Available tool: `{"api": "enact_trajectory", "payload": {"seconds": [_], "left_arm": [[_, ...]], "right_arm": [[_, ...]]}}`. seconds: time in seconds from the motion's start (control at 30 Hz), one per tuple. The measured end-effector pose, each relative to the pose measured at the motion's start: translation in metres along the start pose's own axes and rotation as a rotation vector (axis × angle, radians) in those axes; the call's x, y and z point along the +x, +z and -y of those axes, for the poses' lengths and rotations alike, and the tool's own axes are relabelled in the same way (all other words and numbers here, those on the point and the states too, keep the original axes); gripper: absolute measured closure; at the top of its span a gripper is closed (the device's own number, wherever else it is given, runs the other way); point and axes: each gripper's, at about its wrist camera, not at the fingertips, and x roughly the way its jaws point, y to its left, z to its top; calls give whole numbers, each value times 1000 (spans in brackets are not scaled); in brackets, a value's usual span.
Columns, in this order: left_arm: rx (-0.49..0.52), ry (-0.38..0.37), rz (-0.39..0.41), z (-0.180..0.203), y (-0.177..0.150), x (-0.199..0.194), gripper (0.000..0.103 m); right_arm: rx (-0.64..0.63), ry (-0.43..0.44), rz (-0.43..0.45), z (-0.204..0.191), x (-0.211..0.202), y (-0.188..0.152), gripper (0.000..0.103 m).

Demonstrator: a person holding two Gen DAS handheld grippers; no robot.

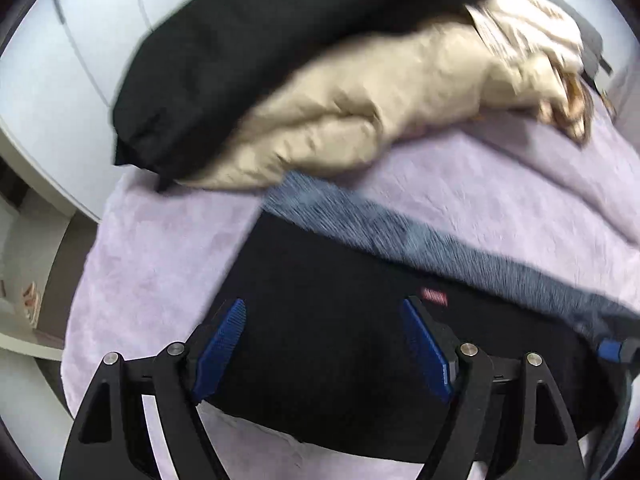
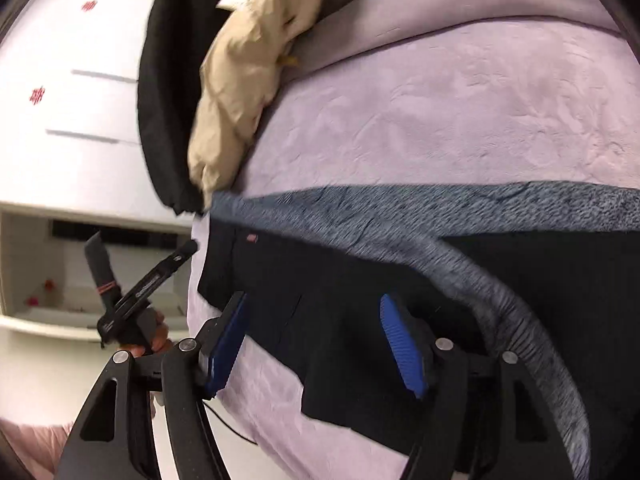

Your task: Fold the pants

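Observation:
Black pants (image 1: 328,344) with a grey fleecy lining (image 1: 420,240) lie on a lilac blanket (image 1: 160,248). A small red label (image 1: 434,296) shows on them. My left gripper (image 1: 324,316) is open, its blue pads just above the black cloth, holding nothing. In the right wrist view the same pants (image 2: 340,280) stretch across the blanket (image 2: 440,112), the grey lining (image 2: 400,208) turned up along the far edge. My right gripper (image 2: 316,316) is open over the pants' near edge. The left gripper's body (image 2: 132,300) shows at the bed's left edge.
A beige garment (image 1: 360,112) and a black garment (image 1: 240,60) are heaped at the far side of the bed. White drawers (image 2: 60,100) stand to the left, beyond the bed edge. The blanket's left edge (image 2: 224,360) drops to a white floor.

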Motion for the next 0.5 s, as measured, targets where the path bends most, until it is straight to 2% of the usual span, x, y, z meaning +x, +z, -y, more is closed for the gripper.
{"api": "enact_trajectory", "payload": {"seconds": [0.1,0.13,0.17,0.23,0.3,0.33,0.4,0.5], "left_arm": [[62,81,-70,31,-14,40,22],[58,107,-71,34,-15,44,22],[57,120,-66,38,-14,40,22],[106,71,-55,49,-15,21,22],[221,71,-51,74,-23,0,22],[265,40,-55,88,-29,-11,22],[319,-73,-81,118,-43,-33,22],[350,-334,-178,180,-69,-58,22]], "right_arm": [[53,-150,-42,29,26,5,34],[95,-135,-36,39,24,10,40],[134,-83,-4,44,11,10,40],[128,-1,89,42,-21,9,40],[86,-40,167,42,-68,-8,36],[79,-83,186,46,-88,-19,34],[98,-170,198,63,-128,-51,34],[229,-182,194,105,-172,-109,34]]}}
